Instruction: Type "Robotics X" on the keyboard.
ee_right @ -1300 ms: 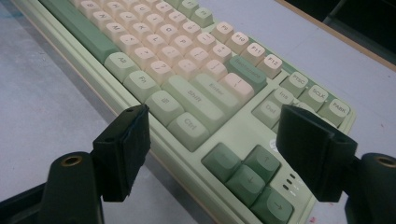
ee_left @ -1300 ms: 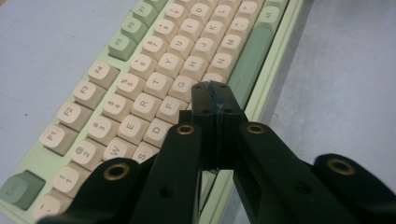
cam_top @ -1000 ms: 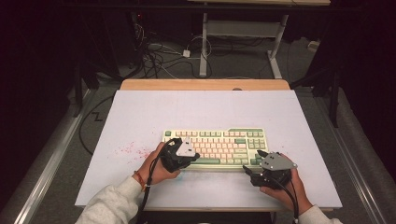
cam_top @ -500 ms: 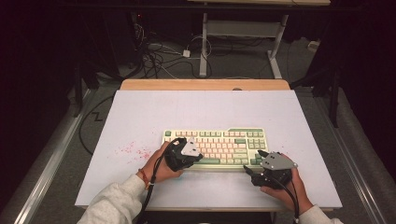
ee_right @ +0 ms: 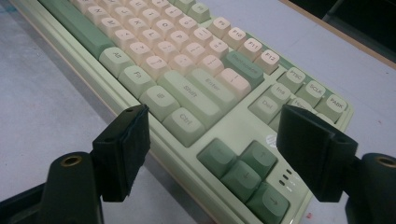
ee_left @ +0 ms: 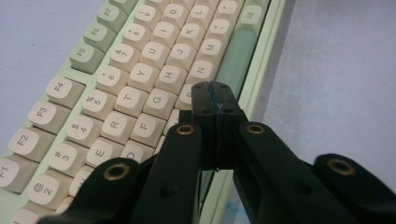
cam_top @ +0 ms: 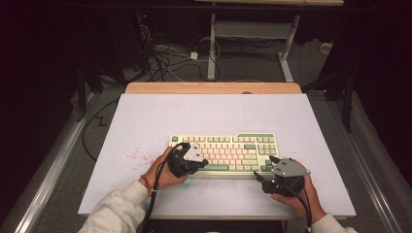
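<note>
Little has shifted since a second ago: the left gripper has edged slightly along the keys, while the right gripper sits where it was. That small creep suggests the left tool is choosing or pressing a key rather than starting a new step.

In the left gripper view the left tool's two jaws are pressed flat together with nothing between them, forming one blunt tip. The tip hangs over the bottom letter row, between the N key and the green space bar; whether it actually touches a key is hard to say from this angle. In the right gripper view the right tool's jaws stand wide apart and hold nothing, its gap framing the keyboard's near right corner, over the Ctrl key and the arrow cluster.

The keyboard lies flat on the grey table, toward the near edge and slightly right of centre, long side facing the person.

Counted: one keyboard, two grippers, two hands, four arrow keys. A scatter of reddish specks marks the table just left of the keyboard. Beyond the far edge, cables lie on the floor.
</note>
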`<action>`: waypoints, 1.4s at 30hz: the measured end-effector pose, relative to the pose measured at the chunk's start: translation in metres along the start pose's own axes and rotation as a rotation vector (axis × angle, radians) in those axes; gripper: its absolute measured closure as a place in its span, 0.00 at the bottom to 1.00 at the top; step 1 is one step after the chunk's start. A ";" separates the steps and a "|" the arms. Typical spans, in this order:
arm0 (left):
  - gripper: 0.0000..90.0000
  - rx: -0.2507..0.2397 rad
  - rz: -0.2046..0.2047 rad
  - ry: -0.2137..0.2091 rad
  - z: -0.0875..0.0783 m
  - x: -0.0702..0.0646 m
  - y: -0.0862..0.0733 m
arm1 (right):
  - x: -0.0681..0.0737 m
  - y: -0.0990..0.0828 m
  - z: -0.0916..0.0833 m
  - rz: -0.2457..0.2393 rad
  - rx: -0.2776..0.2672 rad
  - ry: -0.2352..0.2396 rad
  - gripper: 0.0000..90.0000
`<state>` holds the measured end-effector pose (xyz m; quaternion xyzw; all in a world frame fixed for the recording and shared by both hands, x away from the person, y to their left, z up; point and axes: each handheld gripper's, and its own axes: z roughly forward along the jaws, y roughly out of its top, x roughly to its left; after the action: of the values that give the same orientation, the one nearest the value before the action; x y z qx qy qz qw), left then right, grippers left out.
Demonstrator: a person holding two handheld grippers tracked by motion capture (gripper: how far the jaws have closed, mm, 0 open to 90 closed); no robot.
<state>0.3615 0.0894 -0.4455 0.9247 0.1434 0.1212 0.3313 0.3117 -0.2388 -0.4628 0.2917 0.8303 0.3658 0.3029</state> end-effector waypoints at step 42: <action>0.96 -0.028 0.017 0.052 -0.010 -0.002 0.003 | 0.000 0.001 -0.001 0.003 -0.003 0.000 0.29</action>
<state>0.3567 0.0920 -0.4362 0.9176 0.1422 0.1500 0.3395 0.3115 -0.2388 -0.4620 0.2925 0.8291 0.3676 0.3030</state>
